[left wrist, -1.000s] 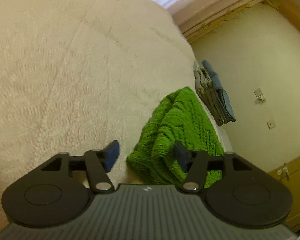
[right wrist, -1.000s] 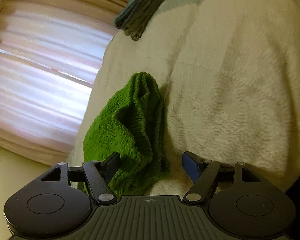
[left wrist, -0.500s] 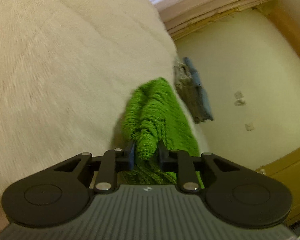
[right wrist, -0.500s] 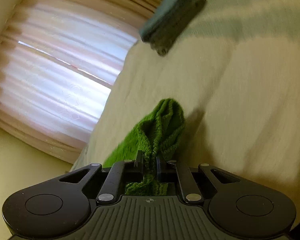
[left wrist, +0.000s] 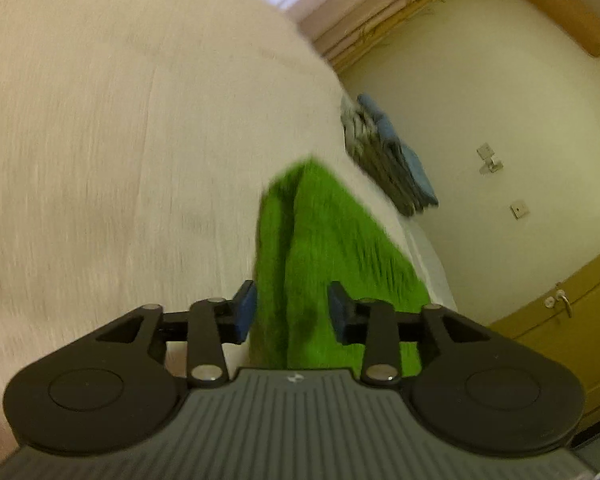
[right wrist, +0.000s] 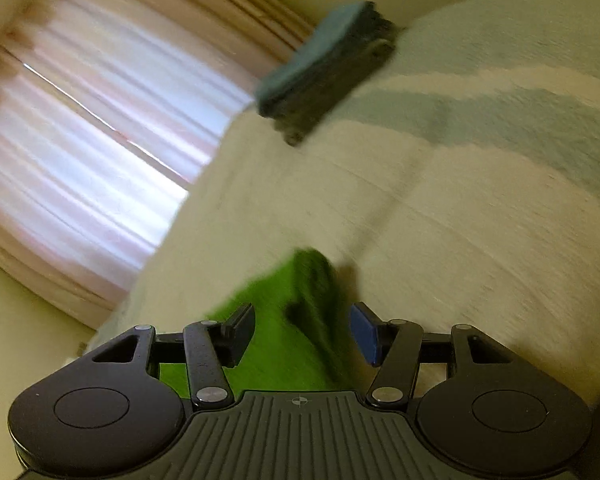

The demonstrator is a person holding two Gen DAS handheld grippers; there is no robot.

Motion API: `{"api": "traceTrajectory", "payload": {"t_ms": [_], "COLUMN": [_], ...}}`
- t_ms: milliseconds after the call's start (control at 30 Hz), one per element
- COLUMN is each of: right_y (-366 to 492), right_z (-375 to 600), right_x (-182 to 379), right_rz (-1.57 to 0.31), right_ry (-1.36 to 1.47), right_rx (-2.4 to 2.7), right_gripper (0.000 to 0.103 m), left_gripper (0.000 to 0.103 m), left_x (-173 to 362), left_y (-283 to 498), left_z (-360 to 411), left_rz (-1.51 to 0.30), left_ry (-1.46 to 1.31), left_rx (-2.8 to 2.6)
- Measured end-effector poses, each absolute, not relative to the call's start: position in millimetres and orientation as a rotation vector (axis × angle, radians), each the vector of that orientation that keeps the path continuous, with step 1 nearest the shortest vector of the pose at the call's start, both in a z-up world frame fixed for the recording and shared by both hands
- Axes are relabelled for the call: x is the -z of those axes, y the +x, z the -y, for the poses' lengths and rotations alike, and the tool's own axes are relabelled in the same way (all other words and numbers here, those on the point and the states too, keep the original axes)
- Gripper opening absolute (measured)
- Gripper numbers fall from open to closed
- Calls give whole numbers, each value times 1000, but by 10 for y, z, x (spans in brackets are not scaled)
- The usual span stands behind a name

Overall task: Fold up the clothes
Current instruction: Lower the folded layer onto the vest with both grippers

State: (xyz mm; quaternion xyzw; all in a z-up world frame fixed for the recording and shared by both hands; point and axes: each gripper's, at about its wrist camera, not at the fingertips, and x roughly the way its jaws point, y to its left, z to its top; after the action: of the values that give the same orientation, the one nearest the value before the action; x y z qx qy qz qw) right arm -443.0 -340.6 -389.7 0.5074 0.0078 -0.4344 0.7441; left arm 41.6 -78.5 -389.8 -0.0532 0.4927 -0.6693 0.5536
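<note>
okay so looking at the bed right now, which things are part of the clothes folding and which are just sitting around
Part of the folding:
- green knit garment, lying between the jaws of both grippers
- left gripper and right gripper, jaws opening
- stack of folded blue and grey clothes, near the bed's edge
- bed cover, the work surface

Just sitting around:
- curtain
- wall sockets
- wooden cabinet

Cream bedspread (left wrist: 120, 140) filled frame left; curtained window (right wrist: 80, 140) upper left; wall socket (left wrist: 518, 210) and cabinet (left wrist: 560, 320) right.
</note>
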Motion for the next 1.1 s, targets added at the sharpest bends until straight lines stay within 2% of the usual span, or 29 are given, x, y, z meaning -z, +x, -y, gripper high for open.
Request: {"api": "traceTrajectory", "payload": {"t_ms": [33, 167, 200, 233, 267, 300, 333, 367, 500, 533, 567, 600, 733, 800, 900, 933, 1100], "right_y": [-4361, -4120, -4078, -4052, -4060, -4077, -4113, -4148, -4171, -4165, -4161, -4156, -4232, -4271, -4304, -4323, -4308], "right_z": [3462, 3624, 3650, 3655, 3616, 3579, 3548, 3516, 3515, 3524, 3534, 3544, 3682, 3840, 4038, 4089, 4174], "right_x": [3888, 4036, 4082, 4117, 4126, 4135, 4144, 4173, 4372, 4361, 4287, 4212, 3998, 4017, 4112, 4156, 4251], "right_rz": [-19, -101, -121, -132, -124, -111, -86, -65, -69, -79, -96, -114, -74, -50, -36, -24, -44], "right_ry": [1107, 1107, 1111, 1105, 1079, 1057, 1043, 1039, 1120, 1119, 1090, 1060, 1026, 1095, 1186, 1215, 1227], "right_rx": [935, 948, 952, 954, 954, 957, 968, 978, 987, 995, 1019, 1043, 1039, 996, 954, 935, 896], "right_gripper": [56, 55, 45, 16, 14, 13, 12, 12, 14, 23, 43, 46, 46, 46, 41, 31, 30], "left_gripper": [41, 48, 49, 49, 48, 43, 20, 14, 13, 13, 13, 14, 24, 29, 29, 29, 29], "left_x": [3842, 3774, 3802, 3837, 3881, 3918, 3942, 3965, 4091, 4145, 4182, 4174, 4090, 4039, 4027, 4036, 4075], "left_y": [453, 450, 425, 397, 379, 350, 341, 333, 318, 323, 315, 308, 316, 365, 461, 474, 456], "left_z": [888, 1386, 1525, 1632, 1727, 1806, 1828, 1850, 1894, 1891, 1901, 1903, 1925, 1937, 2002, 2032, 2149], "left_rz": [-1154, -1129, -1145, -1156, -1161, -1166, -1162, -1158, -1143, -1148, -1153, -1147, -1128, -1134, -1166, -1176, -1220], "left_ry": [-130, -110, -97, -78, -56, -44, -54, -64, -102, -107, -111, -106, -91, -102, -137, -140, -139], "left_rx": [1591, 1615, 1616, 1608, 1608, 1612, 1623, 1635, 1662, 1652, 1644, 1648, 1664, 1662, 1645, 1638, 1636]}}
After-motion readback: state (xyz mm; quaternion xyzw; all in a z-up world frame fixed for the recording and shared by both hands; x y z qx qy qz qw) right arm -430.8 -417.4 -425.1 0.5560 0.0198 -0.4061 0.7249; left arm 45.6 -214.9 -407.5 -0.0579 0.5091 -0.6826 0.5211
